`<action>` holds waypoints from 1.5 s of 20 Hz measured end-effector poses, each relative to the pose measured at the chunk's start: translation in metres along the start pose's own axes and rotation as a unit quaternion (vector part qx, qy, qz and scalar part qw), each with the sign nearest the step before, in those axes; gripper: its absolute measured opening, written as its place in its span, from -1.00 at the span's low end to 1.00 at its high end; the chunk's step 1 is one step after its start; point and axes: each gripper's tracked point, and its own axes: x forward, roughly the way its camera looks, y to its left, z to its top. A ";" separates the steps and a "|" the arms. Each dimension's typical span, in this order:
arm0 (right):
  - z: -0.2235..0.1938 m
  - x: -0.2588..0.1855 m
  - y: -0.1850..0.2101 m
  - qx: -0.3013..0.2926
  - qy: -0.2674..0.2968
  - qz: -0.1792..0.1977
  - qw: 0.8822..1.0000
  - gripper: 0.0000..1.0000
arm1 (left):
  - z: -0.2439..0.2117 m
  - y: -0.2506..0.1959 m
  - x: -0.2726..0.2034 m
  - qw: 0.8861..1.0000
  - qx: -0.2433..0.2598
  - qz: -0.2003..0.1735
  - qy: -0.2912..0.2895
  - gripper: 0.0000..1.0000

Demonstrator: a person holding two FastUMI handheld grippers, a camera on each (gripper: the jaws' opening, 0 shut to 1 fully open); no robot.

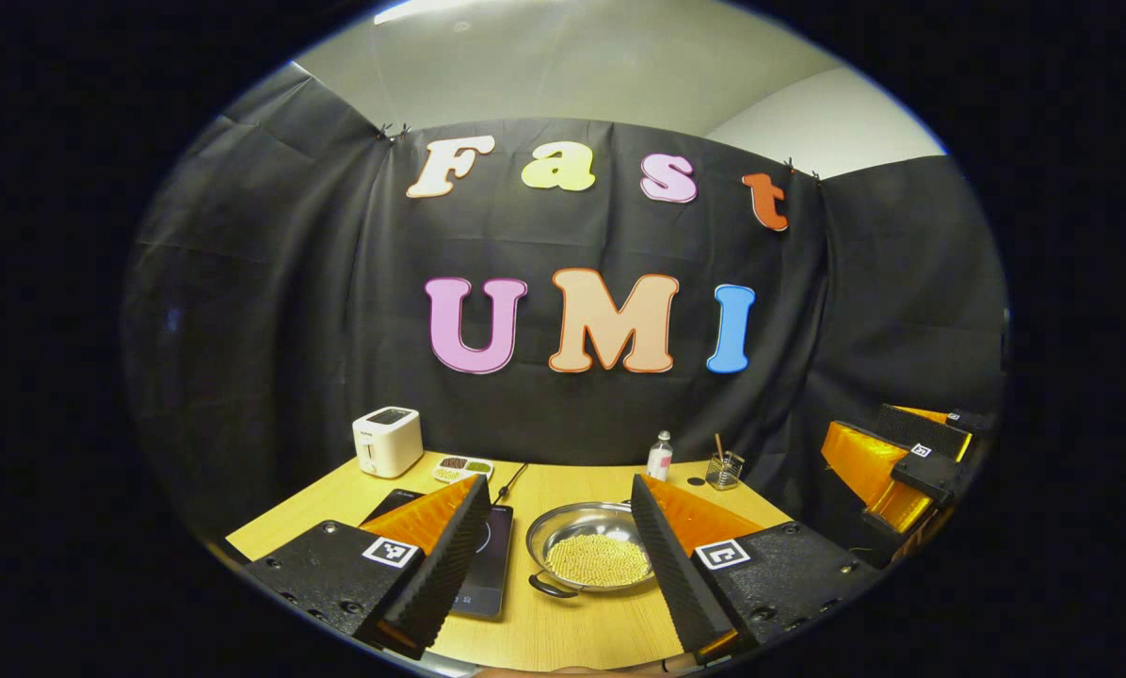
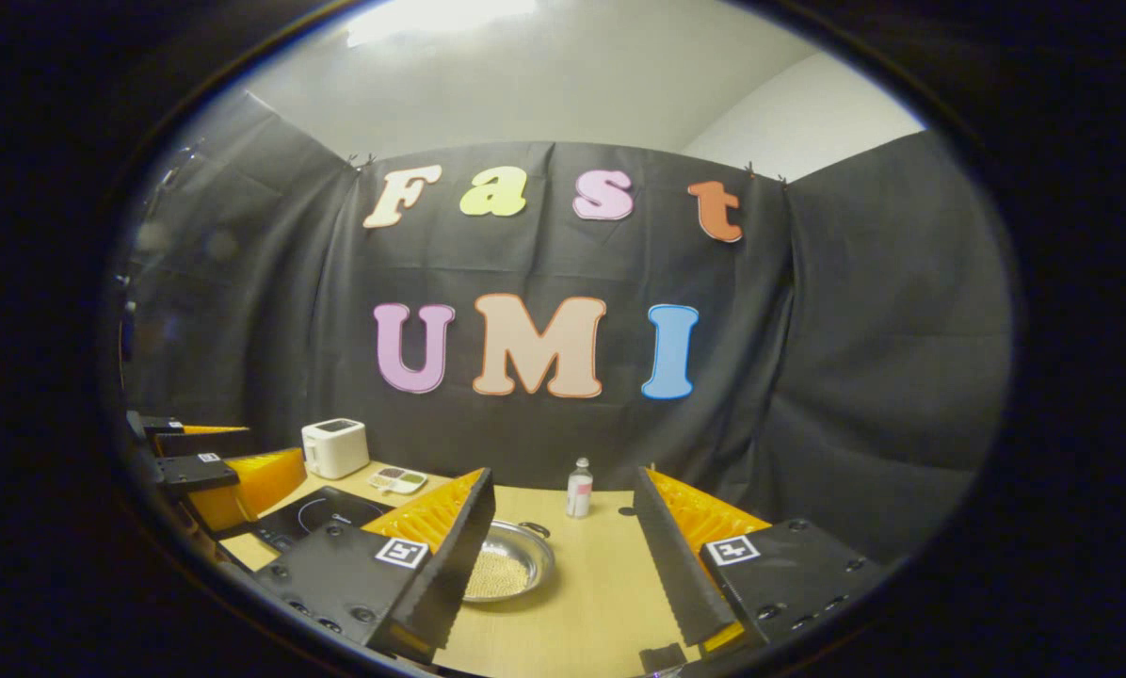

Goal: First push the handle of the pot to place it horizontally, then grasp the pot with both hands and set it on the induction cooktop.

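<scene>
Left gripper (image 1: 563, 565): jaws wide apart, nothing between them, held above the table (image 1: 582, 631), not touching anything. In the left gripper view the pot (image 1: 589, 557) sits framed between its 2 fingers, dead ahead at 12 o'clock and lower down. Right gripper (image 2: 563, 574): jaws also wide apart, empty, hovering; in the right gripper view the pot (image 2: 506, 570) lies at about 11 o'clock, partly hidden behind the left-hand finger. The right gripper also shows far off at 3 o'clock in the left gripper view (image 1: 902, 471); the left one shows at 9 o'clock in the right gripper view (image 2: 215, 471).

Pot: shallow metal pan, upright on the table, filled with small pale beads or grains. 1 small loop handle (image 1: 554, 588) shows at the pot's 7 o'clock rim in the left gripper view; another shows at the far rim in the right gripper view, so the handles appear to run diagonally rather than across. Cooktop (image 1: 488, 565): flat dark slab just beside the pot at its 9 o'clock, partly behind the left gripper's finger; nothing on it.

Farther out: toaster (image 1: 388, 441) at 10 o'clock near the wall, snack tray (image 1: 463, 467) beside it, bottle (image 1: 659, 458) and glass with a stick (image 1: 728, 469) at 1 o'clock.

Step, as I judge it: step 1, handle push, not yet begun; no contact. Next move calls for lowering 1 gripper to the near handle and nudging it sideways so the pot turns until both handles lie left-right, gently, so the grains stay in. Then 1 gripper per handle, lift level, shift toward 9 o'clock onto the cooktop.
</scene>
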 end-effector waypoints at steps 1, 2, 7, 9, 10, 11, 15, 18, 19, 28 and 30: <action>-0.008 0.004 0.004 -0.001 0.007 0.005 1.000 0.76 | -0.006 0.002 0.004 1.000 -0.003 0.000 0.007 0.83; -0.017 0.008 0.009 0.001 0.017 0.011 1.000 0.76 | -0.012 0.005 0.007 1.000 -0.006 0.001 0.012 0.83; -0.057 0.028 0.033 0.000 0.054 0.030 0.998 0.82 | -0.046 0.026 0.023 0.999 -0.013 0.007 0.033 0.84; -0.068 0.031 0.049 0.009 0.056 0.048 0.997 0.76 | -0.062 0.036 0.026 0.999 -0.023 0.005 0.040 0.84; -0.073 0.031 0.058 0.014 0.055 0.058 0.997 0.77 | -0.067 0.043 0.028 0.999 -0.026 0.009 0.036 0.84; -0.077 0.032 0.067 0.017 0.051 0.066 0.996 0.77 | -0.073 0.051 0.029 0.999 -0.026 0.014 0.034 0.84; -0.113 0.036 0.093 0.006 0.049 0.083 0.995 0.37 | -0.110 0.071 0.030 0.999 -0.017 0.026 0.045 0.85; -0.136 0.037 0.106 -0.004 0.044 0.085 0.995 0.04 | -0.133 0.076 0.029 0.998 -0.017 0.020 0.051 0.84; -0.144 0.036 0.113 -0.006 0.043 0.092 0.995 0.04 | -0.139 0.077 0.029 0.998 -0.021 0.016 0.051 0.84; -0.223 0.054 0.161 -0.011 0.088 0.124 0.988 -0.65 | -0.162 0.096 0.043 0.997 -0.035 0.018 0.061 0.85; -0.244 0.061 0.162 -0.026 0.102 0.126 0.986 -0.82 | -0.165 0.099 0.047 0.997 -0.038 0.018 0.057 0.85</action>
